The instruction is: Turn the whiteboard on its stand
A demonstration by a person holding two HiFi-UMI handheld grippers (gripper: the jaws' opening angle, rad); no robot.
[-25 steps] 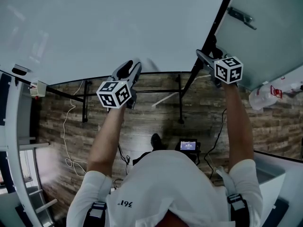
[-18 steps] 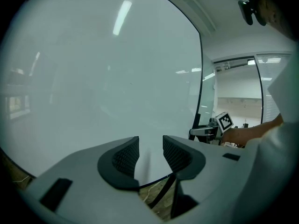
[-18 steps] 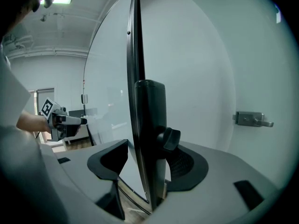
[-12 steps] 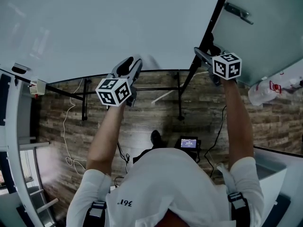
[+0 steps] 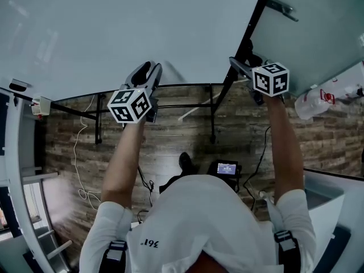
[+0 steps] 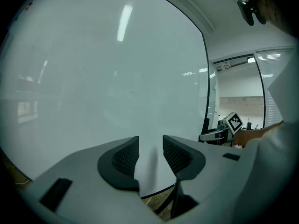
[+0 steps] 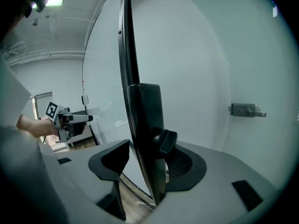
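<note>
Our left gripper [image 6: 150, 148] had its jaws a narrow gap apart and held nothing. It pointed at the pale face of the whiteboard [image 6: 117, 78], close above the board's lower edge, and we could not tell whether the tips touched it. Our right gripper [image 7: 150, 155] stood wide open, straddling the board's black right edge [image 7: 125, 69] and the dark stand post [image 7: 145, 120]. The left jaw was clear of the edge. The post's black knob [image 7: 166, 141] sat just in front of the right jaw's pad. The board stood upright on its stand, whose black legs [image 5: 211, 118] rested on the wooden floor [image 5: 170, 141]. A metal latch [image 7: 246, 110] was on the pale surface to the far right.
</note>
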